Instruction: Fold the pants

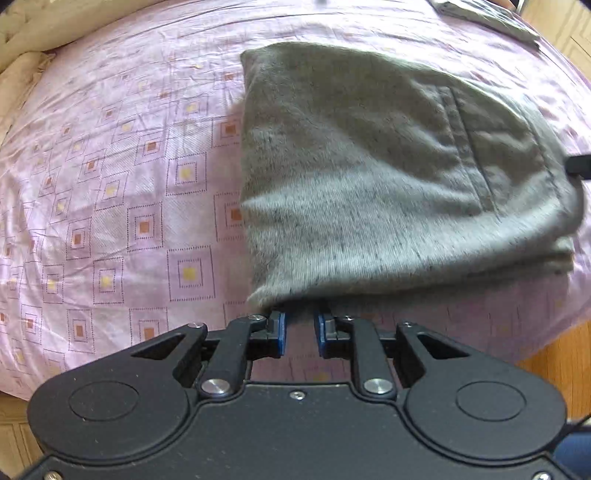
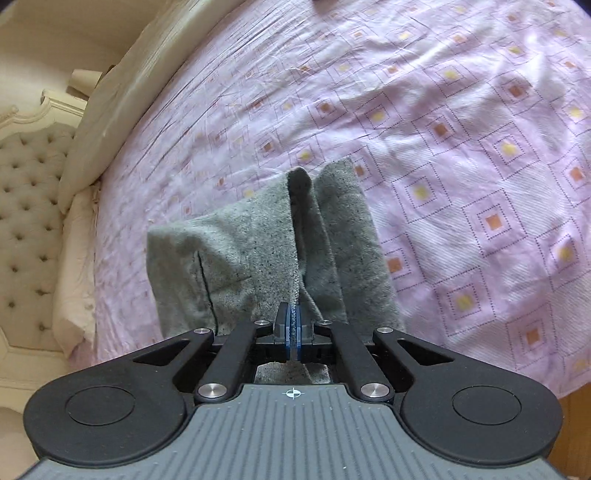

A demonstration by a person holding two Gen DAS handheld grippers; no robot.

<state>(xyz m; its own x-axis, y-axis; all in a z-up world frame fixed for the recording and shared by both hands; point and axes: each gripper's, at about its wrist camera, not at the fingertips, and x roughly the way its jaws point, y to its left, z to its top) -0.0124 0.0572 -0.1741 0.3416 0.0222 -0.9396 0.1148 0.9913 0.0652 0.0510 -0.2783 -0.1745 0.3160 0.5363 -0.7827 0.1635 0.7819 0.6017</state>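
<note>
The grey pants [image 1: 369,166] lie folded in layers on the pink patterned bedsheet [image 1: 110,166], a back pocket facing up. My left gripper [image 1: 300,326] is open, its blue pads just short of the bundle's near edge, holding nothing. A black tip of the other gripper [image 1: 580,166] shows at the bundle's right side. In the right wrist view my right gripper [image 2: 294,325] is shut on an edge of the pants [image 2: 240,258], which rises in a ridge from the pads and drapes onto the sheet [image 2: 480,147].
Cream pillows [image 2: 110,110] and a tufted headboard [image 2: 29,192] lie along the bed's far side. A folded grey item [image 1: 487,14] sits at the bed's far corner. Wooden floor [image 1: 554,362] shows past the bed edge.
</note>
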